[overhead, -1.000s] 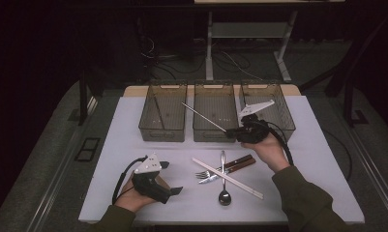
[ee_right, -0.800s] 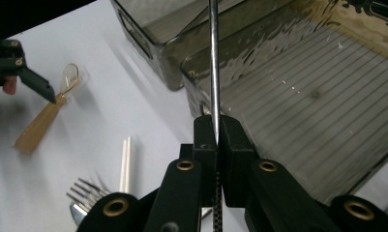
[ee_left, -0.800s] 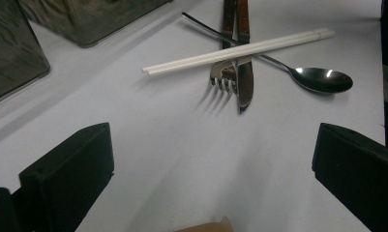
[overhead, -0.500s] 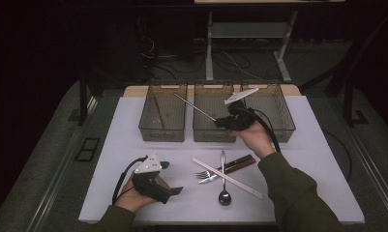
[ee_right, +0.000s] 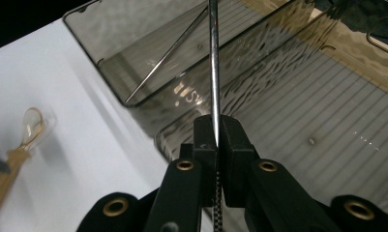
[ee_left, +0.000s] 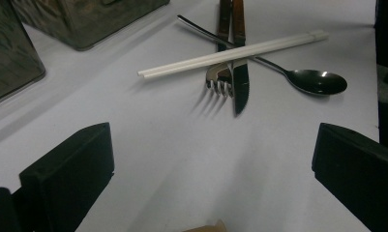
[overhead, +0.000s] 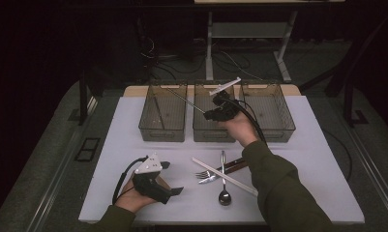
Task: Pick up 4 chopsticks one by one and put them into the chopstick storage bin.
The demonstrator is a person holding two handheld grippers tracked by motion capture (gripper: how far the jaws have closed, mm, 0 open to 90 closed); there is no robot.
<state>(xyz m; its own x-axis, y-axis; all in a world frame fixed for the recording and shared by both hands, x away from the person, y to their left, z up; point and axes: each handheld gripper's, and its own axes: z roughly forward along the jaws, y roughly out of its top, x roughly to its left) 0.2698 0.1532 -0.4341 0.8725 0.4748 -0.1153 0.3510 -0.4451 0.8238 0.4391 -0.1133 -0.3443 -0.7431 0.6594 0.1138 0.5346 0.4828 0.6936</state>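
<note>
Above the middle bin (overhead: 213, 126), your right gripper (overhead: 216, 114) holds one metal chopstick (overhead: 184, 100), jaws clamped tight on its patterned end. Long axis: slanting away from the jaws, tip aimed over the left bin (overhead: 163, 118), where a second metal chopstick (overhead: 158, 111) leans. Grip point: chopstick pinched between both pads, shaft running straight out ahead. Near of the middle bin: your left gripper (overhead: 173, 179), jaws wide, holding nothing, resting on the table (overhead: 114, 145).

A fork (overhead: 202, 174), knife (overhead: 229, 167), spoon (overhead: 224, 195) and white chopsticks (overhead: 224, 176) lie crossed on the worktop (overhead: 109, 145). The right bin (overhead: 268, 112) stands behind them.
</note>
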